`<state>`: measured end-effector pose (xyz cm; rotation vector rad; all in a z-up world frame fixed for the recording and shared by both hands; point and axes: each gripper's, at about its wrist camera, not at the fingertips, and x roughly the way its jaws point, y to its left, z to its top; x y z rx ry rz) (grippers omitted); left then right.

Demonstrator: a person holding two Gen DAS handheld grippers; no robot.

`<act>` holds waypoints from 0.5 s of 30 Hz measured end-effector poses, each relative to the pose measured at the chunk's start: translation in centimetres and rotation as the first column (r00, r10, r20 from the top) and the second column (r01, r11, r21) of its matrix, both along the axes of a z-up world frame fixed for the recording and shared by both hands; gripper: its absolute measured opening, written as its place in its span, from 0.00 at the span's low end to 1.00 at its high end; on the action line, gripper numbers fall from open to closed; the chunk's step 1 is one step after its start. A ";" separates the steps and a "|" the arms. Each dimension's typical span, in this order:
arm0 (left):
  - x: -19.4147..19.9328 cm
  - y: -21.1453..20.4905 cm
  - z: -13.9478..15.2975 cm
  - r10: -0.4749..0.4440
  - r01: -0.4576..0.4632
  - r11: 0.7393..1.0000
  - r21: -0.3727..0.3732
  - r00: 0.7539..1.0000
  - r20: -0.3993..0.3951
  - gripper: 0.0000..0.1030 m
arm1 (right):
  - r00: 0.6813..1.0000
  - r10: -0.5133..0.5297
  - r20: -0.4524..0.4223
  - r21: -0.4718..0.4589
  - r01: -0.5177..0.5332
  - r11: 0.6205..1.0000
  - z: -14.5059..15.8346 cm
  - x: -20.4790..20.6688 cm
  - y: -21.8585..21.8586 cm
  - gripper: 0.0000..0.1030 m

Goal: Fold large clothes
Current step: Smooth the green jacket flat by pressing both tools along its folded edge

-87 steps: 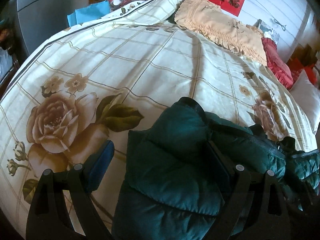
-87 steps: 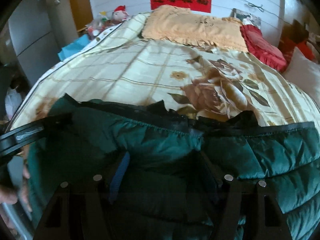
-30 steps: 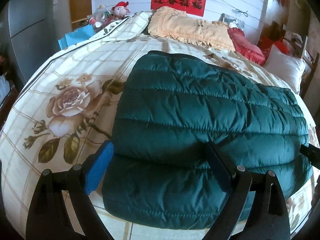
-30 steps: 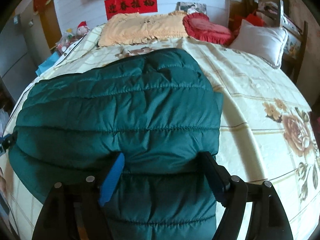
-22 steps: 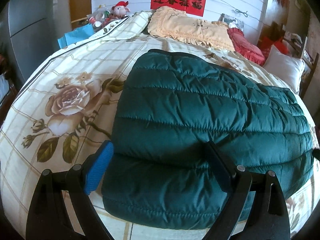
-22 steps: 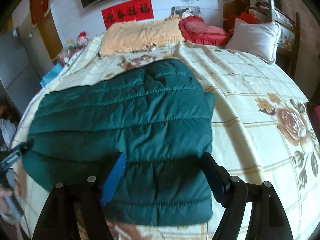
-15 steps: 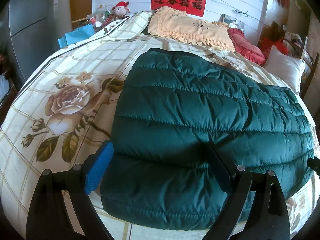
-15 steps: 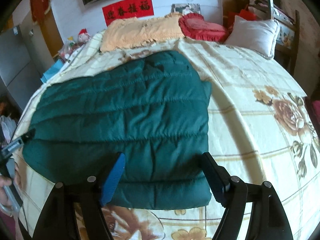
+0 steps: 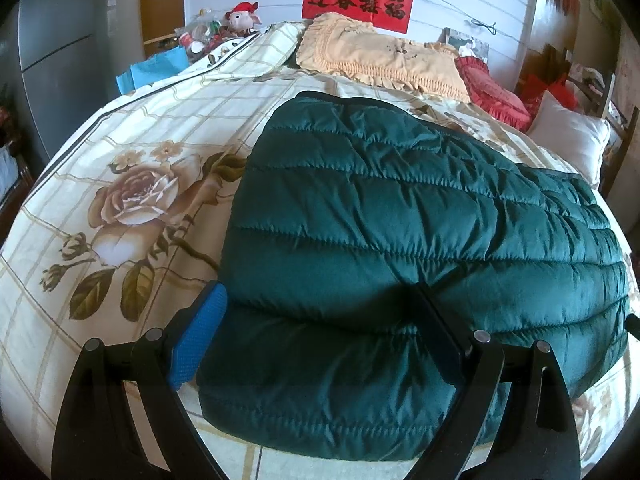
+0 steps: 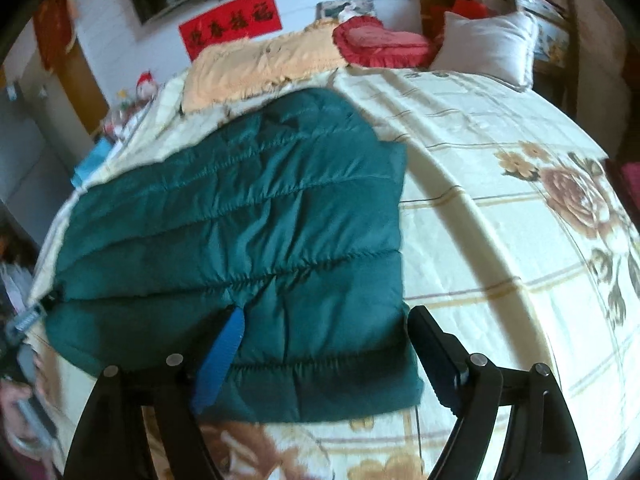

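Bedding first: we work over a bed [image 9: 132, 152] with a rose-print cover, and the green jacket [image 9: 400, 232] lies folded flat near its foot edge. Our left gripper [image 9: 316, 344] hangs just above the jacket's near left part, jaws wide apart, nothing pinched. Our right gripper [image 10: 324, 354] hangs over the near right corner, jaws opening, the quilting below them but not pressed.

The padding looks springy and slick, so we judge the top layer may puff up or slide open once nothing weighs on it. A low pad could also drag the hem off square.

We count one jacket, two grippers, four pillows [image 9: 376, 60], one red banner [image 9: 356, 2], one plush toy [image 9: 244, 16].
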<state>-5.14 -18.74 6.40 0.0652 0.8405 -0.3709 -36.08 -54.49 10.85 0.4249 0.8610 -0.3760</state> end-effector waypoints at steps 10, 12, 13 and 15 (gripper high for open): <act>-0.5 1.4 0.4 0.006 -0.007 0.999 -0.050 0.999 -0.032 0.90 | 0.999 0.009 0.032 0.022 -0.010 1.000 1.0 -0.9 0.0 0.82; -0.6 1.6 0.5 0.006 -0.008 0.999 -0.054 0.999 -0.037 0.90 | 0.999 0.018 0.035 0.020 -0.019 1.000 0.9 -0.6 0.2 0.82; -0.7 1.7 0.5 0.006 -0.009 0.998 -0.060 0.999 -0.041 0.90 | 0.999 0.024 0.034 0.014 -0.024 1.000 0.9 -0.5 0.4 0.82; -0.8 2.2 0.6 0.006 -0.010 0.997 -0.080 0.999 -0.049 0.90 | 0.999 0.033 0.034 0.009 -0.033 0.999 0.9 -0.1 0.8 0.82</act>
